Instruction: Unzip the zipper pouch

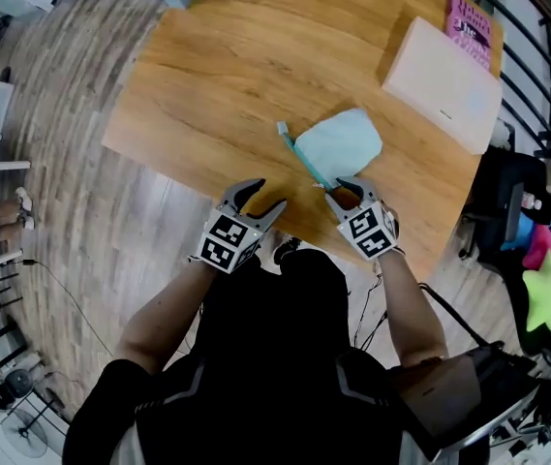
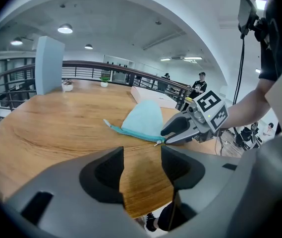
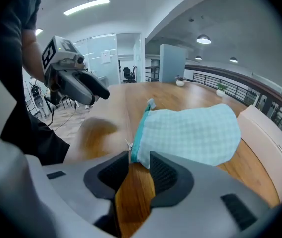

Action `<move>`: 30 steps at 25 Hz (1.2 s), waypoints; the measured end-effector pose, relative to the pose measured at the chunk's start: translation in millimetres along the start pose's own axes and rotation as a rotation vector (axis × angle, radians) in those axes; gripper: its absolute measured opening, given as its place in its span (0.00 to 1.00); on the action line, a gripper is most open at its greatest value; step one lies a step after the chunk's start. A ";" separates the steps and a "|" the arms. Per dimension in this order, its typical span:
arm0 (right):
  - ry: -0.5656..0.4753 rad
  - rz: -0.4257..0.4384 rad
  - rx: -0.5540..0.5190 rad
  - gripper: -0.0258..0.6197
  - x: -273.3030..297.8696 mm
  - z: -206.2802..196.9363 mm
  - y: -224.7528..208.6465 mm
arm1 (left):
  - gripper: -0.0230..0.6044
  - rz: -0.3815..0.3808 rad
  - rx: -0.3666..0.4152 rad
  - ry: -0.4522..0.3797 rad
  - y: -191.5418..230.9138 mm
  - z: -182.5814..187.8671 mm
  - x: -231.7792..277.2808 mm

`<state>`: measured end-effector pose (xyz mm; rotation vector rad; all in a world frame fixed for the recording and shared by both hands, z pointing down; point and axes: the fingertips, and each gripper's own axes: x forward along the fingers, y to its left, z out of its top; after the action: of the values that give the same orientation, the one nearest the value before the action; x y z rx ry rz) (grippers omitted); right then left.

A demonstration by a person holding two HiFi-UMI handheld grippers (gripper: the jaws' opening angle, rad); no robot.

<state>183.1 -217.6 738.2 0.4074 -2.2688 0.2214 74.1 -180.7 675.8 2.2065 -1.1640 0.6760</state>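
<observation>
Checked cloth pouch point(image 1: 341, 143), near corner partly hidden, lies between half-open jaws of right gripper point(image 1: 345, 192); left gripper point(image 1: 270, 194) gapes empty.

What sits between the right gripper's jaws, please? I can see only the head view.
Observer: The near corner of the pale teal checked fabric pouch lies between the jaws of the right gripper, which stand apart.
Operator: Where is the zipper pull?
Observer: The small silver metal zipper pull sits at that corner, beside one jaw tip.
Operator: And the left gripper?
Observer: The left gripper is open, only the brown wooden table between its jaws.
</observation>
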 end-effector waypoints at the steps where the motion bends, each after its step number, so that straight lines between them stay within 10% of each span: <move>1: 0.007 -0.001 0.000 0.25 1.0 -1.5 -0.2 | 0.44 -0.001 -0.003 0.000 -0.1 -0.3 -0.3; 12: -0.035 0.021 0.167 0.13 -6.5 15.3 5.2 | 0.42 -0.045 0.042 -0.029 -2.5 26.0 -13.4; 30: -0.218 -0.193 0.277 0.12 -113.6 140.4 -3.5 | 0.39 -0.392 0.324 -0.130 -33.6 129.5 -34.7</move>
<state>158.3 -236.2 560.2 0.8272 -2.3980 0.4110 108.0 -231.6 551.8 2.6834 -0.6773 0.5907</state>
